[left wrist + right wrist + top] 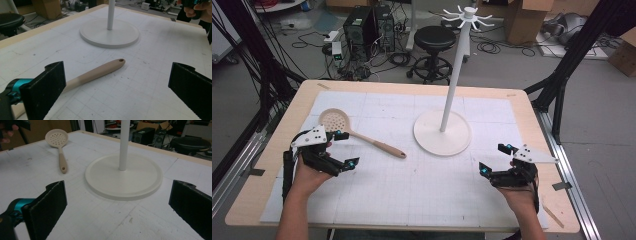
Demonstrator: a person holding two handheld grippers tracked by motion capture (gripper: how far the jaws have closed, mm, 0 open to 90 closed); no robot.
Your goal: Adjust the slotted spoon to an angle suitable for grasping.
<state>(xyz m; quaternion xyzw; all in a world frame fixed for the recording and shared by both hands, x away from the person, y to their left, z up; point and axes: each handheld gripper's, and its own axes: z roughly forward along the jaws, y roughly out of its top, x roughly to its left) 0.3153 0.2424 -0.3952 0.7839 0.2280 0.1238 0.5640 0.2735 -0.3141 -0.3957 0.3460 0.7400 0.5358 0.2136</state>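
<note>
A cream slotted spoon (362, 134) with a tan handle lies on the white mat, bowl to the far left, handle pointing toward the middle. A white rack stand (443, 132) with a tall pole and hooks on top stands at mid table. My left gripper (346, 149) hovers just short of the spoon's handle (100, 71), jaws wide apart and empty. My right gripper (495, 159) rests near the front right, open, facing the stand's round base (125, 178). The spoon (58, 143) shows far left in the right gripper view.
The white gridded mat (412, 190) covers most of the wooden table (267, 175). Beyond the far edge stand a black stool (434, 45), computer cases (367, 25) and cables on the floor. Black frame legs rise at both sides.
</note>
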